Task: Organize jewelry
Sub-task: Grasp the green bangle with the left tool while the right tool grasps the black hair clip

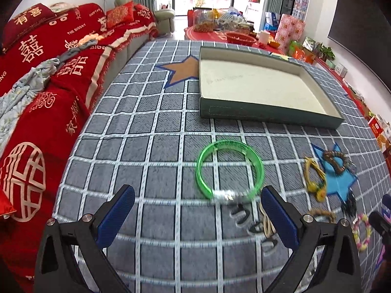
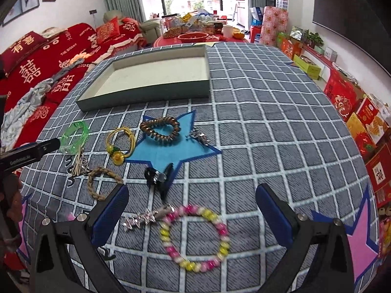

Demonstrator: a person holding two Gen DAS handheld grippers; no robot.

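Observation:
A green translucent bangle lies on the checked cloth just ahead of my open, empty left gripper; it also shows in the right wrist view. A pink and yellow bead bracelet lies between the fingers of my open, empty right gripper, with a silver hair clip beside it. A brown coil bracelet, a yellow cord bracelet, a braided cord and a black claw clip lie around the blue star. The green box stands empty behind them, also in the right wrist view.
The table carries a grey checked cloth with orange, blue and pink star patches. A red-covered sofa runs along the left. Red gift boxes stand along the right wall. A second cluttered table stands behind.

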